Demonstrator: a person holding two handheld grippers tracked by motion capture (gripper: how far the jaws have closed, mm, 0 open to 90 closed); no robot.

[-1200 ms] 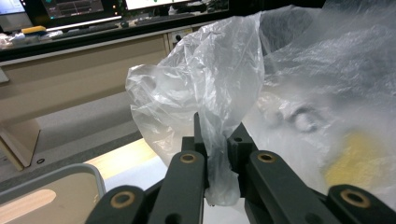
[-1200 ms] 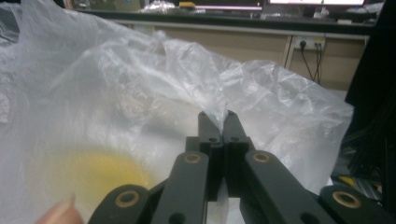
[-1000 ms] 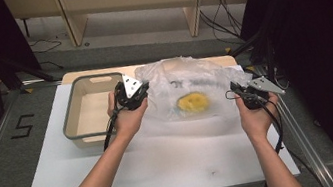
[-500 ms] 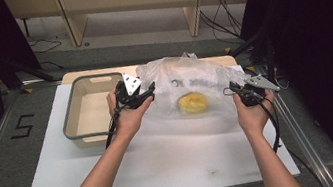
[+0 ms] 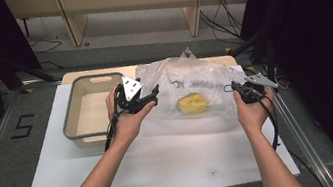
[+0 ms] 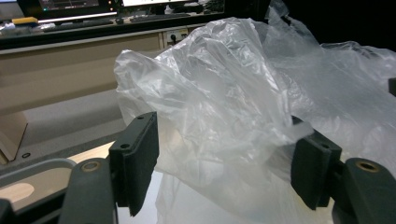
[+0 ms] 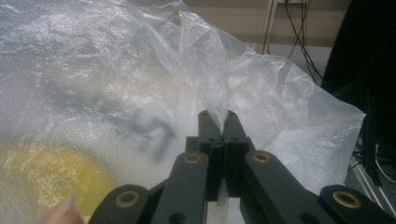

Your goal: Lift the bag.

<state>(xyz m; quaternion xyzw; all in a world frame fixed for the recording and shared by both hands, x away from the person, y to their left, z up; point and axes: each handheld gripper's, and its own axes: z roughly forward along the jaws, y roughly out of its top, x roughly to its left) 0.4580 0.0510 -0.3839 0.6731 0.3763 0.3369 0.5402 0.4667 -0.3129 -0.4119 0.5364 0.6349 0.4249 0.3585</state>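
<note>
At the centre of the high view, a crumpled clear plastic bag [image 5: 194, 86] with dark lettering lies on the white tabletop board [image 5: 165, 159], reaching from the middle of the frame toward the right. A round yellow object [image 5: 193, 103] rests inside the bag, a little right of centre, seen through the film. Left of the bag sits a shallow grey-rimmed beige tub [image 5: 87, 111], its near right corner just behind the person's left hand.

The left gripper [image 5: 150, 96], black with a grey three-cornered plate on top, is at the bag's left edge, held in the left hand [image 5: 126, 122]. Its jaws have just been opening and now stand wide apart; in the left gripper view a bunched fold of the bag [image 6: 219, 107] rises between the two black pads [image 6: 142, 158], and I cannot see either pad pressing on it, so the grip looks released.

The right gripper [image 5: 234, 88] is at the right middle of the high view, at the bag's right edge, in the right hand [image 5: 253, 110]. In the right gripper view its jaws are clenched together low in the frame, pinching a thin peak of the plastic film [image 7: 217, 107] between the tips, with the yellow object [image 7: 42, 182] blurred at the lower left.
</note>
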